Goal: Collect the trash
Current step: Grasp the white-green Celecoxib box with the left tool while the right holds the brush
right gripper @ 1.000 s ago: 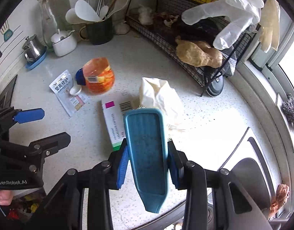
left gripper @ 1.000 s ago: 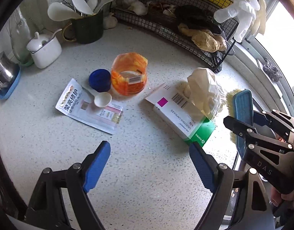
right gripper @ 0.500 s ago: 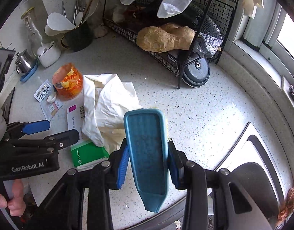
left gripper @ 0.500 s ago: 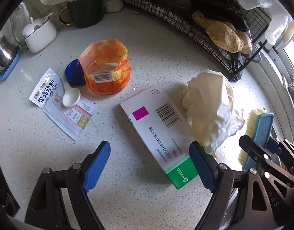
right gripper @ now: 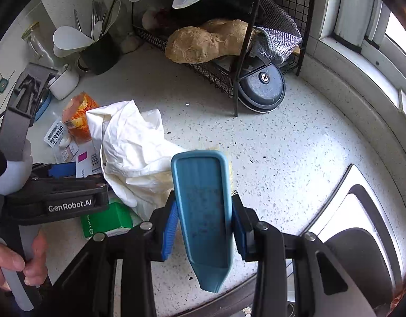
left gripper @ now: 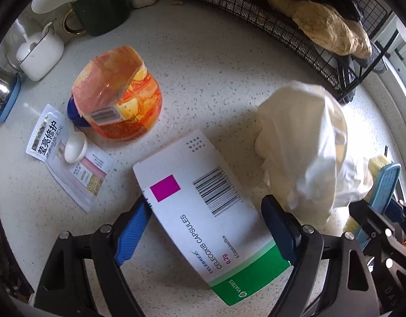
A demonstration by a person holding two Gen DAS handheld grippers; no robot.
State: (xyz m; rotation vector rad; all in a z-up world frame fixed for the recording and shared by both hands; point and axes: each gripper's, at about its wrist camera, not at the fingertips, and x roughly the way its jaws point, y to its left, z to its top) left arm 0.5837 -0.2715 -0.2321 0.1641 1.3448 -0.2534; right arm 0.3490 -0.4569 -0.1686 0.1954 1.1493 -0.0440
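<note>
My left gripper (left gripper: 207,228) is open, its blue fingers on either side of a white and green medicine box (left gripper: 200,206) lying flat on the speckled counter. A crumpled white bag (left gripper: 303,142) lies just right of the box. An orange plastic jar (left gripper: 118,100), a blue cap (left gripper: 73,111), a white sachet (left gripper: 68,158) and a small white scoop (left gripper: 75,148) lie to the left. My right gripper (right gripper: 204,223) is shut on a blue brush (right gripper: 203,206), bristles down beside the bag (right gripper: 131,148). The box's green end (right gripper: 105,219) shows there too.
A black wire rack (left gripper: 282,18) holding ginger (left gripper: 332,29) stands at the back. A dark utensil cup (left gripper: 102,8) and a white sugar pot (left gripper: 39,52) stand at the back left. A sink (right gripper: 359,237) lies right of the brush. A round blue lid (right gripper: 261,89) leans under the rack.
My left gripper has moved forward and down until its fingers flank the medicine box. My right gripper has carried the brush forward to the bag's right side.
</note>
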